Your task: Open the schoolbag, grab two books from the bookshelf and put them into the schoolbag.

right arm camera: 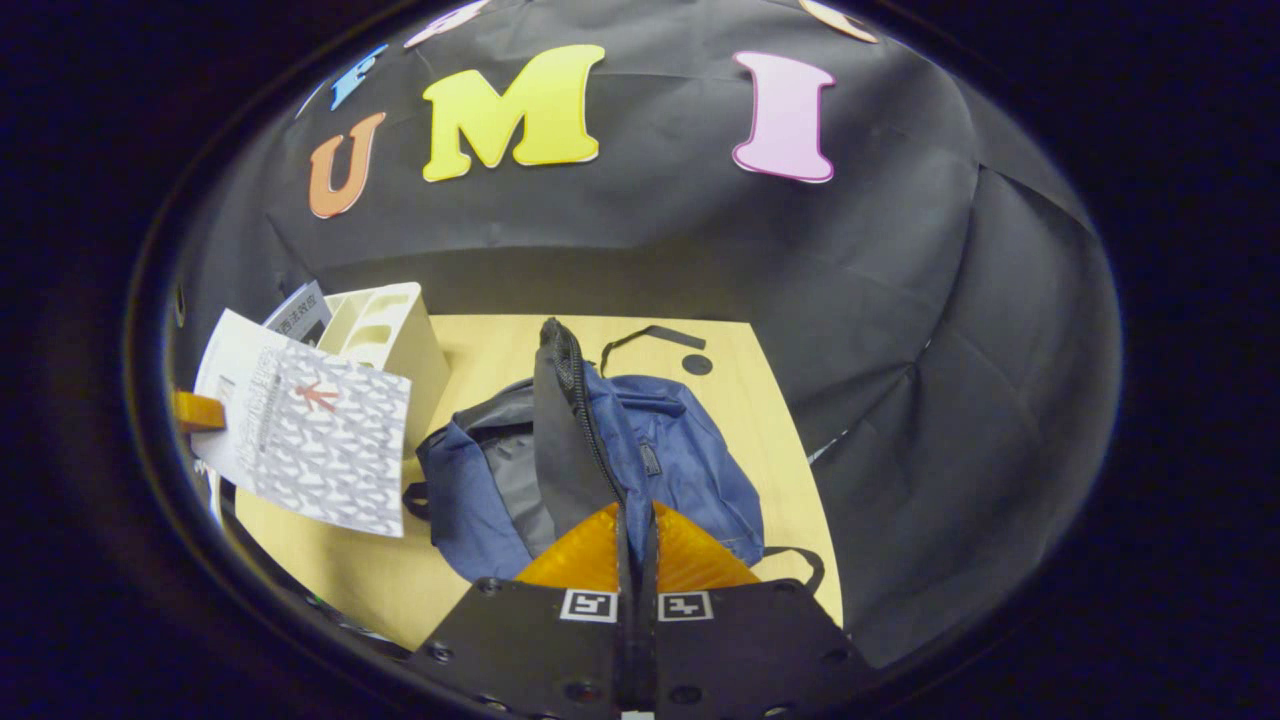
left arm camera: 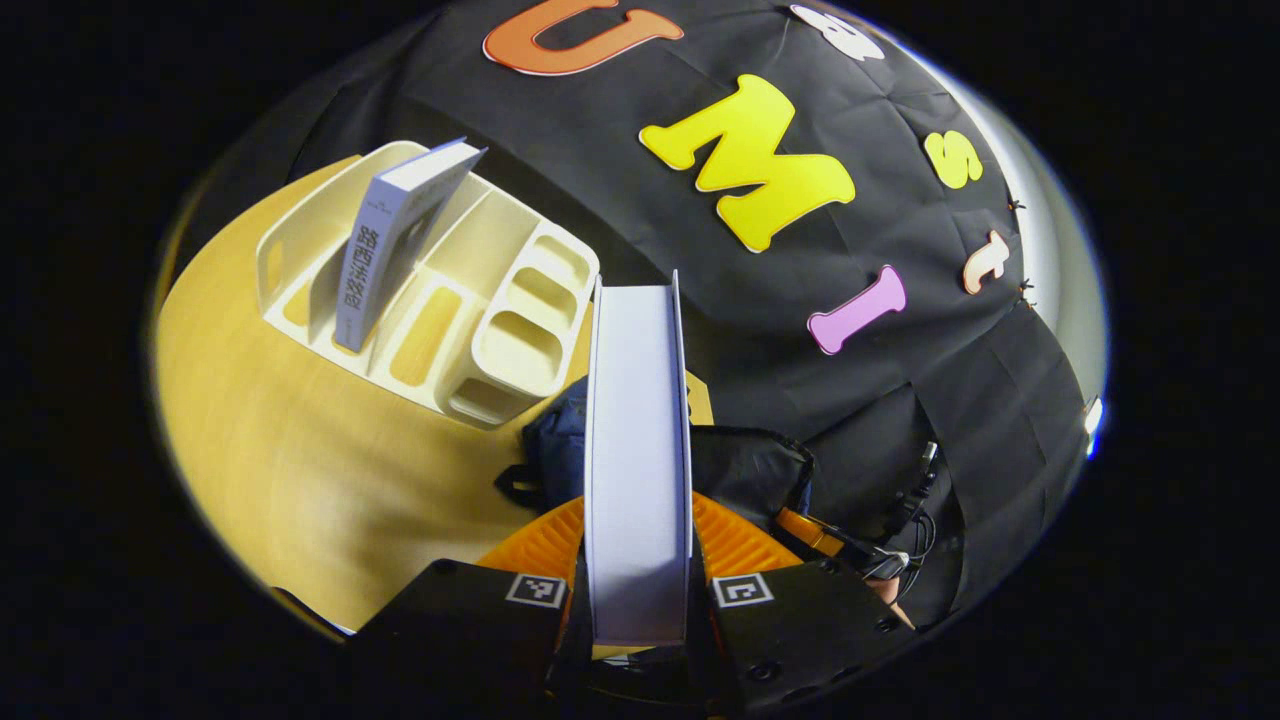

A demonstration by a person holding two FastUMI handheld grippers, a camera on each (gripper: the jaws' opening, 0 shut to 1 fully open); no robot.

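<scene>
My left gripper (left arm camera: 638, 560) is shut on a white book (left arm camera: 638, 450), held edge-on and upright above the table; the same book (right arm camera: 305, 430) hangs at the left of the right gripper view, cover facing me, above the table beside the bag. A second book (left arm camera: 385, 250) leans in the cream bookshelf (left arm camera: 520, 340). The blue schoolbag (right arm camera: 660, 460) lies on the wooden table (right arm camera: 740, 420), unzipped. My right gripper (right arm camera: 636, 540) is shut on the bag's raised flap (right arm camera: 560, 430), holding the opening up.
The cream bookshelf (right arm camera: 395, 335) stands left of the bag, close to the hanging book. Dark cloth walls close the back and right. A black strap (right arm camera: 640, 340) and a dark round spot lie behind the bag. Cables (left arm camera: 910, 510) hang at the right.
</scene>
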